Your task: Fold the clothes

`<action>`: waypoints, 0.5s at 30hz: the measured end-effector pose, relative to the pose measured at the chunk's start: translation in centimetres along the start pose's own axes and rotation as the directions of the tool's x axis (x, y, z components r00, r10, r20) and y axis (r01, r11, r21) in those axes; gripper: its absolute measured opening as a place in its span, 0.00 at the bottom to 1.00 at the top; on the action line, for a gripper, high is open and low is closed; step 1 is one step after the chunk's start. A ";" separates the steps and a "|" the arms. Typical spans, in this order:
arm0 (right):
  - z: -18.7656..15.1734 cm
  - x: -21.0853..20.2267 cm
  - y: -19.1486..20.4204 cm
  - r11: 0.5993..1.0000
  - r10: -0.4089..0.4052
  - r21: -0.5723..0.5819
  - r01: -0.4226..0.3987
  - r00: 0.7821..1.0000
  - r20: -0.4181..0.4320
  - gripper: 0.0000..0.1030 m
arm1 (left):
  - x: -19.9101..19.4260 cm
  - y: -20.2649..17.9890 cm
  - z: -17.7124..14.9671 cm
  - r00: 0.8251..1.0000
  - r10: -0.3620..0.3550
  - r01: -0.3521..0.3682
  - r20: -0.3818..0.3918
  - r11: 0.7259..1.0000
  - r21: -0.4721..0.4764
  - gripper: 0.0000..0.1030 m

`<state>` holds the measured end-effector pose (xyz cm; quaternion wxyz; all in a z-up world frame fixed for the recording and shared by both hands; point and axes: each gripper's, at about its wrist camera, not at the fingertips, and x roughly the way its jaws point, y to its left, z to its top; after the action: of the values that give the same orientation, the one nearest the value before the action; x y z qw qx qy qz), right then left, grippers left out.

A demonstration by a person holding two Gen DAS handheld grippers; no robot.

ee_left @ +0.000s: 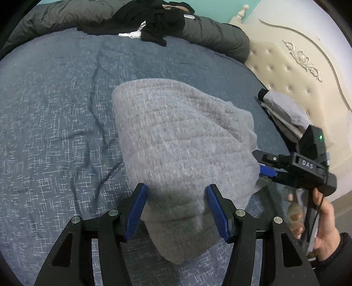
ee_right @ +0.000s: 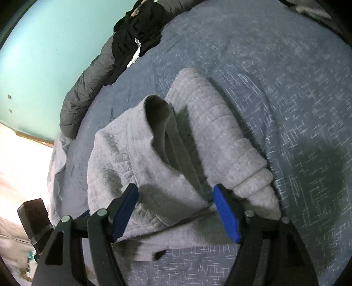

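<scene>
left wrist view: a grey fleece garment [ee_left: 182, 140] is seen lying folded on the blue bedspread [ee_left: 55, 114], near its middle. the left gripper [ee_left: 177, 214] is held over the garment's near end, its jaws apart, the blue pads [ee_left: 216, 214] standing clear on either side of the fabric with nothing clamped. the right gripper [ee_left: 267, 169] is seen at the garment's right edge, held by a hand [ee_left: 325, 233]. a dark pile of clothes [ee_left: 158, 19] is seen at the far edge on a grey duvet [ee_left: 220, 37], a small folded stack [ee_left: 283, 112] lies by the cream headboard [ee_left: 292, 63]. right wrist view: the garment [ee_right: 198, 140] is shown with its collar opening upward and a rolled sleeve along the right side. the right gripper [ee_right: 176, 211] is set over the near hem, jaws wide apart, the fabric between them but not pinched. a teal wall [ee_right: 44, 55] is seen behind the bed.
</scene>
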<state>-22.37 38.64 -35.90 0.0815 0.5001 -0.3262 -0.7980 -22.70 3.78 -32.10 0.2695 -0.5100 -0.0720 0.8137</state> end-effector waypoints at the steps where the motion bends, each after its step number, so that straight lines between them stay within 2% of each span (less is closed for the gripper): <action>1: -0.1 0.5 0.2 1.000 -0.006 -0.013 0.006 1.000 -0.018 0.70 | 0.2 0.0 -0.1 1.000 0.003 -0.003 -0.003 1.000 0.004 0.59; 4: -0.5 1.4 1.1 0.997 -0.032 -0.069 0.030 0.999 -0.037 0.66 | 0.5 0.1 -0.3 1.000 0.007 -0.007 -0.007 1.000 -0.006 0.59; 5: -0.5 1.3 1.3 0.996 -0.030 -0.081 0.027 0.999 -0.030 0.52 | 0.5 0.1 -0.4 1.000 0.006 -0.006 -0.007 1.000 -0.008 0.59; 6: -0.6 1.3 1.4 0.997 -0.020 -0.079 0.018 0.999 -0.030 0.43 | 0.4 0.0 -0.4 1.000 0.009 -0.009 -0.007 1.000 -0.006 0.59; 9: -0.8 0.7 2.1 0.995 -0.009 -0.102 0.008 1.000 -0.010 0.27 | 0.6 -0.3 -0.4 1.000 0.023 -0.023 -0.011 1.000 0.007 0.59; 10: -0.9 0.1 2.6 0.992 -0.016 -0.123 0.017 1.000 0.009 0.24 | 0.6 -0.4 -0.3 1.000 0.027 -0.027 -0.013 1.000 0.009 0.59; 15: -0.6 -4.7 5.7 0.966 -0.028 -0.251 0.061 0.990 0.135 0.21 | 0.5 -1.5 0.1 1.000 0.024 -0.024 -0.010 0.999 0.037 0.59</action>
<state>-20.67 36.15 -29.14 0.1058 0.4395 -0.2143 -0.8659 -22.34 5.33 -31.84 0.2694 -0.5100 -0.0496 0.8154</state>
